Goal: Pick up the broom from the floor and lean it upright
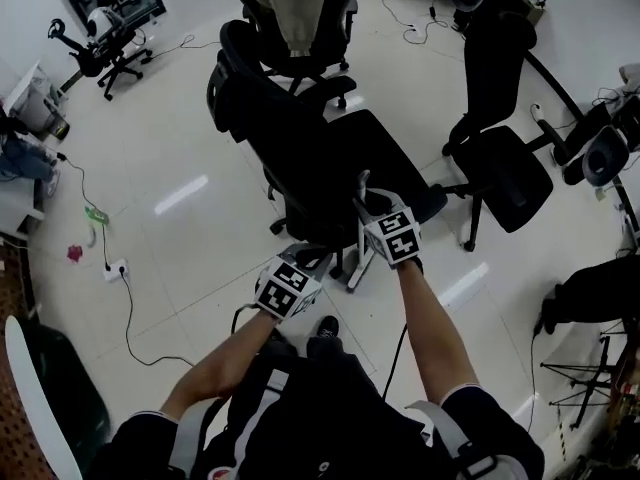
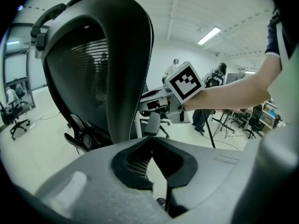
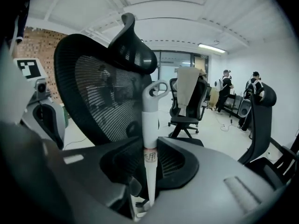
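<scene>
The right gripper [image 3: 150, 146] is clamped on the broom [image 3: 150, 125]. Its white handle stands upright between the jaws, with the loop [image 3: 158, 88] at the 12 o'clock end. Below the jaws the handle runs out of sight toward 6 o'clock, and the brush end cannot be made out.

The left gripper [image 2: 150, 143] has its jaw tips together with nothing between them.

In the head view the right gripper sits at 2 o'clock of the left, near it but apart. A black chair [image 1: 320, 158] stands at 12 o'clock of both, just beyond the jaws. Its mesh back fills the 10 o'clock part of each gripper view. A second chair [image 1: 300, 28], draped with a beige cloth, stands farther off at 12 o'clock.
</scene>
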`<state>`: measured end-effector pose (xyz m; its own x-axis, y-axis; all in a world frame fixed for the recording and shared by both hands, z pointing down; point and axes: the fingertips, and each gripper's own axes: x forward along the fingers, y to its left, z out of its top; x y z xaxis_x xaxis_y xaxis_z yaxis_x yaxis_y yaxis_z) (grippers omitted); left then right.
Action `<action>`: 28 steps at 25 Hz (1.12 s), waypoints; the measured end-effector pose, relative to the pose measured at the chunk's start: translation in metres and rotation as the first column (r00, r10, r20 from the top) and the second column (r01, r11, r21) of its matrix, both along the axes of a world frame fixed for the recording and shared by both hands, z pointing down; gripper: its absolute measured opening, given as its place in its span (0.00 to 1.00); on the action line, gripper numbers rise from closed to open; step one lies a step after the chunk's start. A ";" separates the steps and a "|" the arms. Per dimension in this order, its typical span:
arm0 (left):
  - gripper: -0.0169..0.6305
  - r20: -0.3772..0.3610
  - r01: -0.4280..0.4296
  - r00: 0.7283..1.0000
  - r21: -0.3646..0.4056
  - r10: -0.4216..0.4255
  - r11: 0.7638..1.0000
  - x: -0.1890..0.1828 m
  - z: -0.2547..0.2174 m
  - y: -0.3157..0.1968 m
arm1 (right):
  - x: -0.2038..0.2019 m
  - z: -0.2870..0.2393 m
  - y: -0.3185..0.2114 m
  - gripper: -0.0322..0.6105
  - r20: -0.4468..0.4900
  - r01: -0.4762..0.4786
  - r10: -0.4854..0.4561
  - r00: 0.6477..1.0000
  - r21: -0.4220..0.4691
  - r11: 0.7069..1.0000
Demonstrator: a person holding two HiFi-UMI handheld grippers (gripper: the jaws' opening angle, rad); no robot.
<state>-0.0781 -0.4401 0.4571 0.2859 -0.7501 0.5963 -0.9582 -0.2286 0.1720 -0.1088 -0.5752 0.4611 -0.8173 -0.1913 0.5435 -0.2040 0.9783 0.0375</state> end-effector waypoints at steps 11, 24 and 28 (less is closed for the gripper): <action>0.03 0.004 0.103 0.995 -0.019 -0.103 0.994 -0.017 -0.007 0.014 | -0.046 0.004 0.002 0.25 0.056 0.093 -0.089 0.994 -0.077 0.993; 0.03 -0.043 0.057 0.998 0.030 -0.055 0.998 -0.023 -0.018 0.033 | -0.027 -0.017 0.033 0.44 0.090 0.012 -0.004 0.996 -0.097 0.995; 0.03 -0.074 -0.018 0.997 0.099 0.026 0.995 -0.019 -0.035 0.038 | 0.004 -0.040 0.041 0.44 0.125 -0.130 0.137 0.983 -0.069 0.989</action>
